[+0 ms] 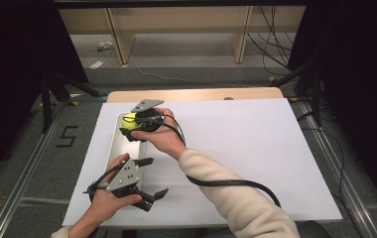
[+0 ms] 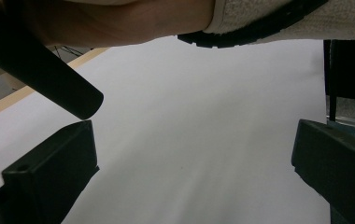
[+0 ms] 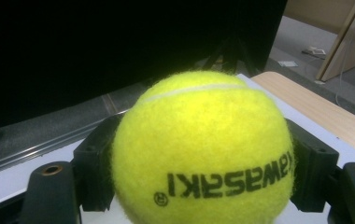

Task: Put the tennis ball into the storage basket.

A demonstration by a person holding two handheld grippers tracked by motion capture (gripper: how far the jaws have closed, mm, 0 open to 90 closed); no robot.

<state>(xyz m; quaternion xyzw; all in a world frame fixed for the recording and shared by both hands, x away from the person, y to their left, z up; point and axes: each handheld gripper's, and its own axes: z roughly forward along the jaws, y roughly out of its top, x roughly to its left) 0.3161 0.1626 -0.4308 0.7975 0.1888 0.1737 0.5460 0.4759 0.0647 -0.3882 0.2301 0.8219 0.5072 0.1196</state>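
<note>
The right gripper (image 1: 138, 130) has its jaws clamped on a yellow tennis ball (image 3: 202, 149), poised above the far end of a white tray (image 1: 115, 144), probably for setting down. The left gripper (image 1: 147, 191) waits near, jaws wide and empty, over the white-covered surface (image 1: 256, 158). Dark curtains surround.

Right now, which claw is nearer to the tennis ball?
Right. The right claw is shut on the ball, above the white tray. The left claw is open, down at the table's near edge, apart from the ball.
</note>
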